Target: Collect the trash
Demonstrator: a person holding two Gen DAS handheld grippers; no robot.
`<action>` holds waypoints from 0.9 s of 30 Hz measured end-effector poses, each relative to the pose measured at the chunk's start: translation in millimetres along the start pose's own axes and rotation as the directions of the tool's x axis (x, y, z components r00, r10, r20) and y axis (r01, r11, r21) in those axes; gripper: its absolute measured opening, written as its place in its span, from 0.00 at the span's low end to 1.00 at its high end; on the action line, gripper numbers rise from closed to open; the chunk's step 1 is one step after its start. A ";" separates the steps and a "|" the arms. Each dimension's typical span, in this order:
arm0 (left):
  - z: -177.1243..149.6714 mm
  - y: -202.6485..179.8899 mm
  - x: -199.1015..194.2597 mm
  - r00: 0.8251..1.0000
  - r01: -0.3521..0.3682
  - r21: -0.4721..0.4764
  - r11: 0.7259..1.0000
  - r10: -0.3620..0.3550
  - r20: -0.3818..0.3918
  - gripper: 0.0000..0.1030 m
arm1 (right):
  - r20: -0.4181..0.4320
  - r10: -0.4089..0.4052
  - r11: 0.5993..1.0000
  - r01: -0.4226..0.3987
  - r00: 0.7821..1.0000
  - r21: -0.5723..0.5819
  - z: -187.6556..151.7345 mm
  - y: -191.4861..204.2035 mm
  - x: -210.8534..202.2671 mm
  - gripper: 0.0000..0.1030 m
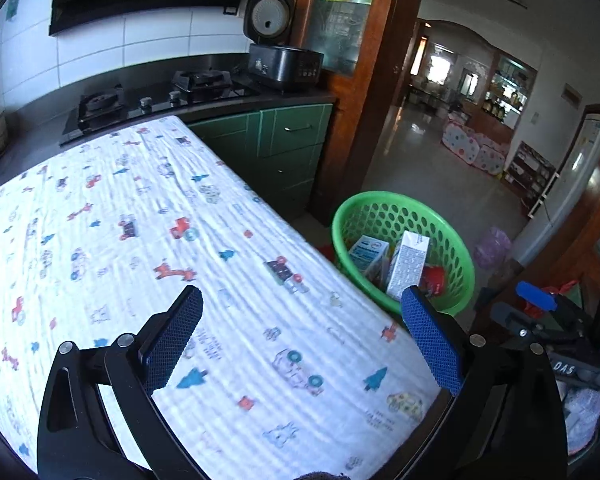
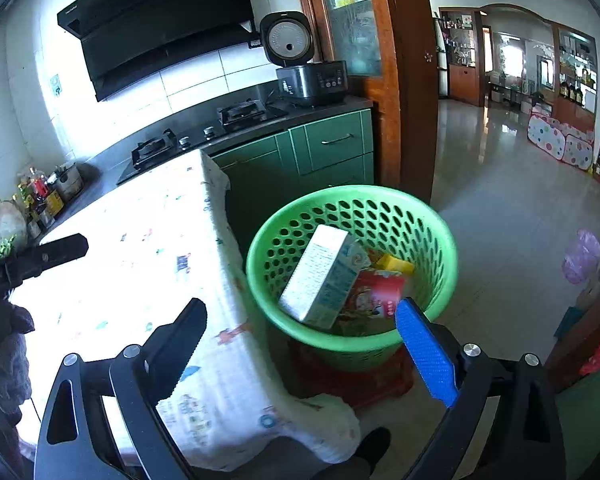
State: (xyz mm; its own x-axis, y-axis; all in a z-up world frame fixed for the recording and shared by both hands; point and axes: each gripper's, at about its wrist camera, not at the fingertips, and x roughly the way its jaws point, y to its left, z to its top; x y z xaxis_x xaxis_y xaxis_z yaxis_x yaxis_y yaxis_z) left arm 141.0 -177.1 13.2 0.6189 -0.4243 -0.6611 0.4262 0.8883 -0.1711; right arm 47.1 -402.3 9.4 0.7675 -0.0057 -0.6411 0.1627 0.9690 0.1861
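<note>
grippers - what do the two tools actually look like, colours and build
Both match. The left tool and the right tool each have a black Y-shaped metal frame with cut-out slots and round silver bolt heads at the joints. Each carries two flat rectangular fingers faced with blue pads in a fine diamond-grid texture. No cables or sleeves show.

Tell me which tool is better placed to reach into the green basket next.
Right. The right tool, open and empty, hangs right above the green perforated plastic basket; the left tool, also open, sits over the white printed tablecloth, basket beside it.
</note>
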 end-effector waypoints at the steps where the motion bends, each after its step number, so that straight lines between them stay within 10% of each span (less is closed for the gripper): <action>1: -3.6 4.1 -5.2 1.000 -0.010 -0.001 1.000 0.010 0.005 0.95 | 0.001 0.002 1.000 -0.002 1.000 0.001 -0.8 2.7 -1.3 0.90; 27: -42.2 42.0 -82.2 0.957 -0.264 -0.005 0.965 0.263 0.121 0.95 | 0.055 -0.015 0.999 0.017 0.998 -0.033 -19.9 59.1 -32.5 0.91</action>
State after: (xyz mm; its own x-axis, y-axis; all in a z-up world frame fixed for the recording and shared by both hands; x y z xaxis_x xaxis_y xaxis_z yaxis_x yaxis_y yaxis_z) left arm 80.2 -97.5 29.5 0.7842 -0.1942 -0.5893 0.2443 0.9697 0.0056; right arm 19.4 -339.9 26.5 0.7977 -0.0340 -0.6021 0.1549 0.9765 0.1501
